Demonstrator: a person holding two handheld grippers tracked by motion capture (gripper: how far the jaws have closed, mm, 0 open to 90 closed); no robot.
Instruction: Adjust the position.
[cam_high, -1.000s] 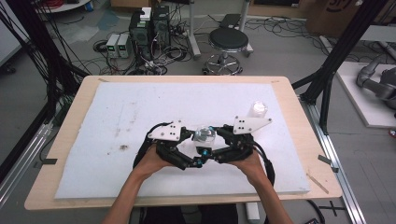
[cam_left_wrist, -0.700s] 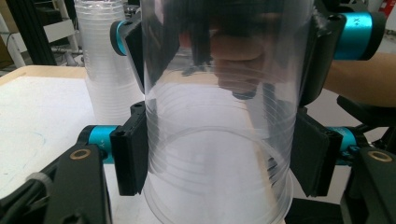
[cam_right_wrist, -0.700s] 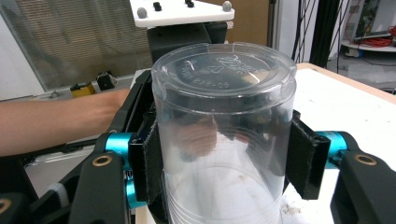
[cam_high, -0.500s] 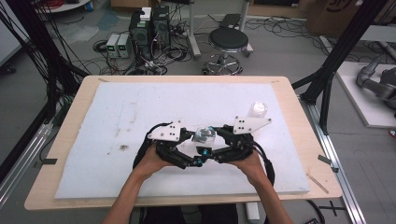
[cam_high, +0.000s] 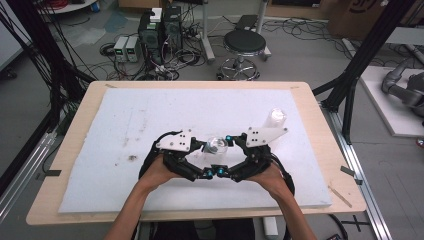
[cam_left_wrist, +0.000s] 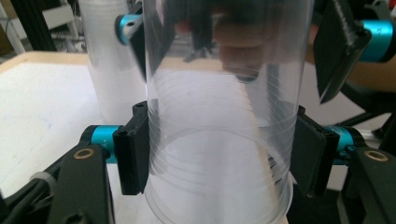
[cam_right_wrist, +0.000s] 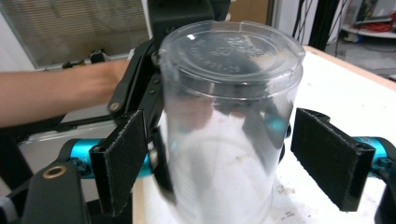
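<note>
A white foam sheet (cam_high: 125, 120) covers the wooden table (cam_high: 320, 150); behind stands a stool (cam_high: 244, 44). Near the front edge, the left gripper (cam_left_wrist: 219, 158) pinches a clear upside-down cup (cam_high: 217, 145); the right gripper (cam_right_wrist: 233, 163) is spread around it.

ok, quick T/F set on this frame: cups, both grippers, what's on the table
1. The left gripper has its jaws pressed on the sides of a clear cup. True.
2. The right gripper is clamped tight on that cup. False: in the right gripper view its jaws stand apart from the cup walls, a gap on each side.
3. The cup is upside down, its base on top. True: the right gripper view shows the embossed base facing up.
4. A second clear cup stack stands on the white foam board, farther off to the right. True.
5. The cup is filled with liquid. False: it looks empty and see-through.
</note>
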